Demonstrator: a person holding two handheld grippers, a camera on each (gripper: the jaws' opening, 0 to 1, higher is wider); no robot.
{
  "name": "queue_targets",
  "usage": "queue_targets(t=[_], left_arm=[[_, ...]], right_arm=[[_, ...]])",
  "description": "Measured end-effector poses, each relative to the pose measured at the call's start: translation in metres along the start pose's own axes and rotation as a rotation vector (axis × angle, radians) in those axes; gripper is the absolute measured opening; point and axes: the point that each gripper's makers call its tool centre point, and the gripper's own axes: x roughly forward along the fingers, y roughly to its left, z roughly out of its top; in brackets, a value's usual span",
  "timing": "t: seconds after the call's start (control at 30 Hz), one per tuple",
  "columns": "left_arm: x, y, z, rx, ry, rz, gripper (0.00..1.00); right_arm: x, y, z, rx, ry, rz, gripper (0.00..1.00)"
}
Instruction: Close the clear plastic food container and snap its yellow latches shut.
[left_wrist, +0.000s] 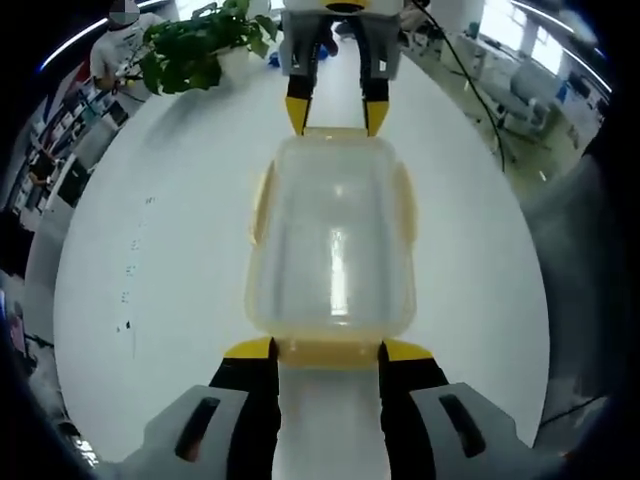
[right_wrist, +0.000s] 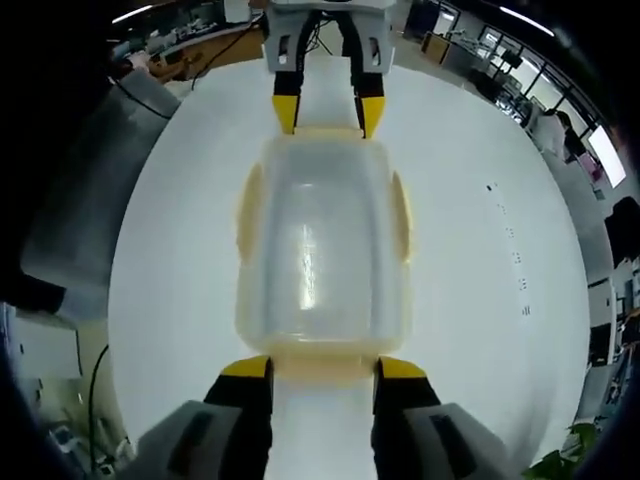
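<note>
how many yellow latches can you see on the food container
4: in the left gripper view, one latch on each long side, one at the near end, one at the far end.

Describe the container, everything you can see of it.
The container is a clear, rounded-rectangular plastic box with its lid on, lying flat on the white table. Yellow latches run along all four sides; whether they are snapped cannot be told. Nothing shows inside it. The left gripper stands at one short end and the right gripper at the opposite end, each with its yellow-tipped jaws open at that end's latch; contact is unclear.
</note>
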Motion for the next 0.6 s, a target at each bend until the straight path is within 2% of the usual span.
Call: queue_targets(t=[0.33,0.6], left_arm=[[0.001,-0.005,-0.003,-0.007,-0.012,0.006,0.36],[-0.010,-0.023,-0.027,-0.039,-0.008,-0.009,0.37]], right_arm=[[0.004,0.001,0.000,0.003,-0.011,0.027,0.36],[0.011,0.012,0.029,-0.043,-0.043,0.055,0.36]])
